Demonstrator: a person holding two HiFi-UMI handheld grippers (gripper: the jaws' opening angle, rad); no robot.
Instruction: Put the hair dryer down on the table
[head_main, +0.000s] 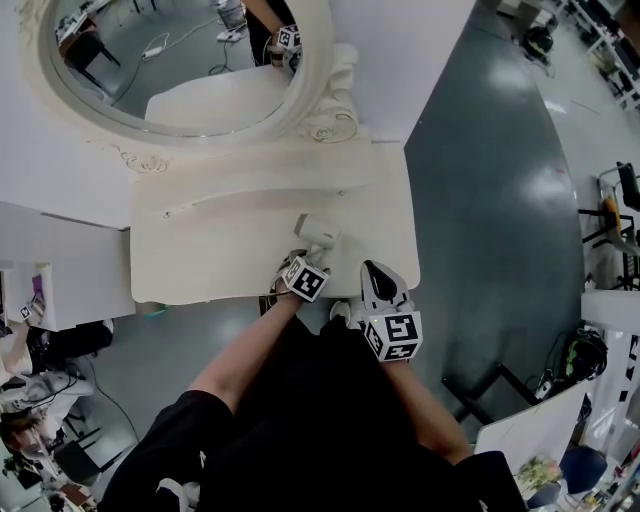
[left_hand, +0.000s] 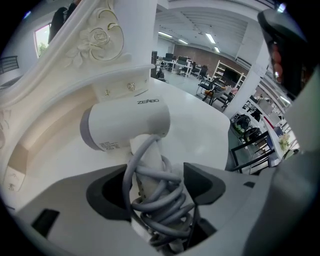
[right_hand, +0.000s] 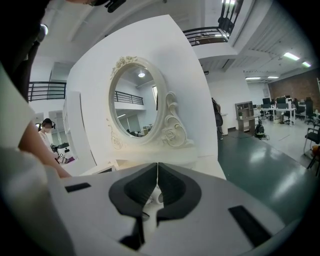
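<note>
A white hair dryer (head_main: 318, 230) lies on the cream dressing table (head_main: 200, 250) near its front edge. In the left gripper view its barrel (left_hand: 125, 122) rests on the tabletop, and the handle, wrapped in grey cord (left_hand: 160, 200), runs back between my jaws. My left gripper (head_main: 297, 262) (left_hand: 155, 175) stands open around that handle, with its pads wide apart. My right gripper (head_main: 378, 275) (right_hand: 157, 167) hovers at the table's front edge to the right, shut, with its tips meeting and nothing in them.
An ornate oval mirror (head_main: 180, 60) (right_hand: 135, 107) stands at the back of the table, and its carved frame (left_hand: 100, 35) rises just behind the dryer. White cabinets (head_main: 60, 250) flank the table on the left. Dark floor (head_main: 490, 200) lies to the right.
</note>
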